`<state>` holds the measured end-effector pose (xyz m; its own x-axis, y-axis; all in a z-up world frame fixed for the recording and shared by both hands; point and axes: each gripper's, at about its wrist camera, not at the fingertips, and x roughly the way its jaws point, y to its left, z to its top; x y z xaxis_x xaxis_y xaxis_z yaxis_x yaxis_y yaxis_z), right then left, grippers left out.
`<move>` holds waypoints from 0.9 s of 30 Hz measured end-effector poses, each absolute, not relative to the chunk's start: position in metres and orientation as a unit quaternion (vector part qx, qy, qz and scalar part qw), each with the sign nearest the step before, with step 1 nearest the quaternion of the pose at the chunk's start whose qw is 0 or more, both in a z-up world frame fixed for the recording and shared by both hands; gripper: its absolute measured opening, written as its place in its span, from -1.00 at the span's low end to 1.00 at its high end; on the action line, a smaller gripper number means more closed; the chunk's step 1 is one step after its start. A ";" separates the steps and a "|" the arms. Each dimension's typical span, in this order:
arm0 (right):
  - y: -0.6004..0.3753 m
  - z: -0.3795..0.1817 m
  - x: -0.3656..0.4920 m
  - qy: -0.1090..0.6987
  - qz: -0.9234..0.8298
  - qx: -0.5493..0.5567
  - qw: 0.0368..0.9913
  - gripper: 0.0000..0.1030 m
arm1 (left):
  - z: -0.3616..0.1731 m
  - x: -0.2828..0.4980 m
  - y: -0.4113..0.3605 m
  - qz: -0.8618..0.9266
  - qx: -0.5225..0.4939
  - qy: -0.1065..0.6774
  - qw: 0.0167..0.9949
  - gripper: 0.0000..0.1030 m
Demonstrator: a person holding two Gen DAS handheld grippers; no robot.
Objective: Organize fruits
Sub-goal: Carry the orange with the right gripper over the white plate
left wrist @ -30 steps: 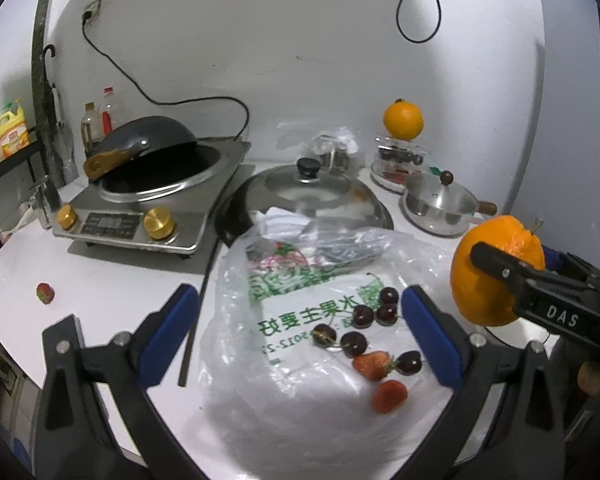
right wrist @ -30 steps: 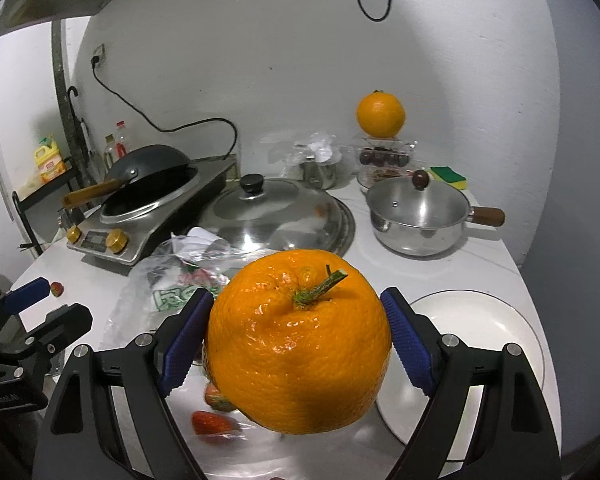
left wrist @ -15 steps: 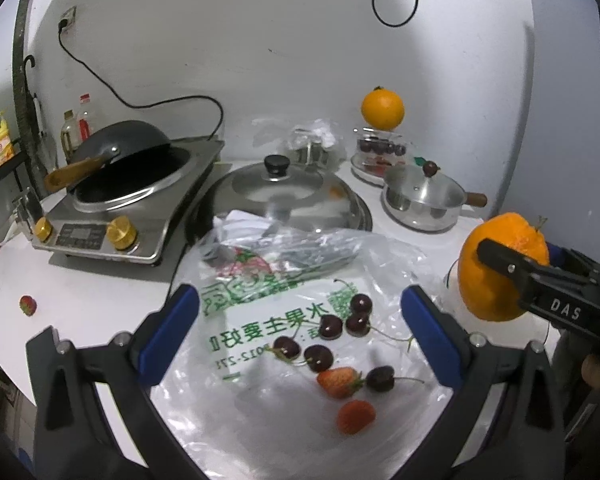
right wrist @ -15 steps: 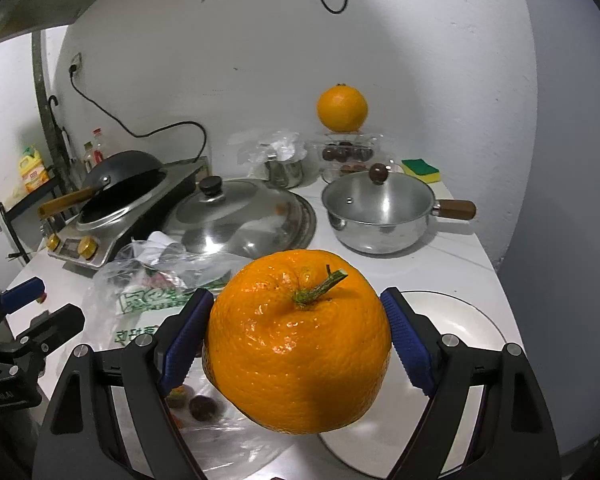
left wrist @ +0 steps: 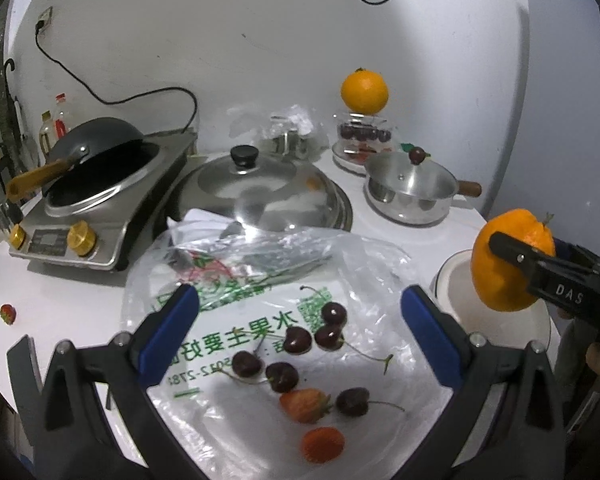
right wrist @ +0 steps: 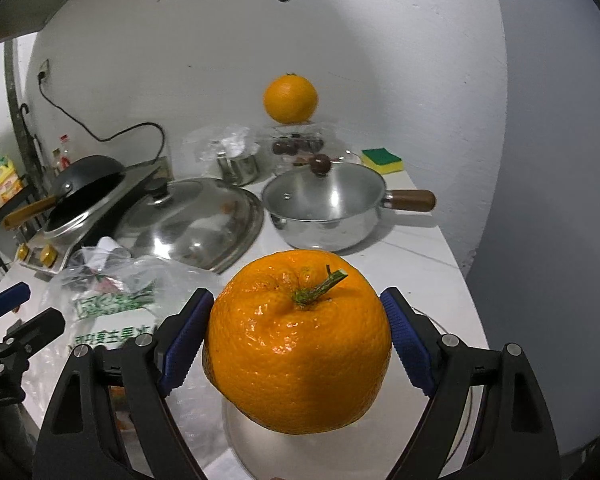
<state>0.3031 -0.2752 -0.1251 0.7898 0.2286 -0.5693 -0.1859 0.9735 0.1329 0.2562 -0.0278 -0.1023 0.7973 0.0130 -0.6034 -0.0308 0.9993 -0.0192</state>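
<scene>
We are gripping the orange [right wrist: 298, 344] between the blue pads [right wrist: 182, 344] of the right gripper [right wrist: 296, 340], stem pointing up and away, jaws closed against both its sides. Directly beneath the gripper, the white plate [left wrist: 456, 300] is sitting under the suspended fruit. We are holding the left gripper [left wrist: 296, 336] wide open with nothing between its fingers; below and ahead of it, the plastic bag [left wrist: 364, 264] is lying flat, carrying dark cherries [left wrist: 298, 340] and two strawberries [left wrist: 306, 404]. Farther ahead, a second orange [right wrist: 290, 98] is resting on a clear container [left wrist: 362, 140] behind the saucepan [right wrist: 328, 204].
</scene>
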 end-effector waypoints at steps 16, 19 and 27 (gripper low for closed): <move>-0.294 -0.157 0.340 0.346 0.092 0.028 0.933 0.69 | -0.122 0.288 -0.041 0.011 -0.012 0.339 0.940 0.97; -0.295 -0.159 0.342 0.349 0.090 0.028 0.932 0.69 | -0.124 0.292 -0.041 0.012 -0.013 0.343 0.939 0.97; -0.295 -0.162 0.345 0.359 0.082 0.029 0.929 0.70 | -0.126 0.293 -0.042 0.012 -0.012 0.345 0.938 0.97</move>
<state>0.3451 -0.2951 -0.1618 0.7286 0.1742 -0.6624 -0.1318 0.9847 0.1139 0.2933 -0.0415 -0.1263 0.7613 0.0135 -0.6483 -0.0300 0.9994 -0.0143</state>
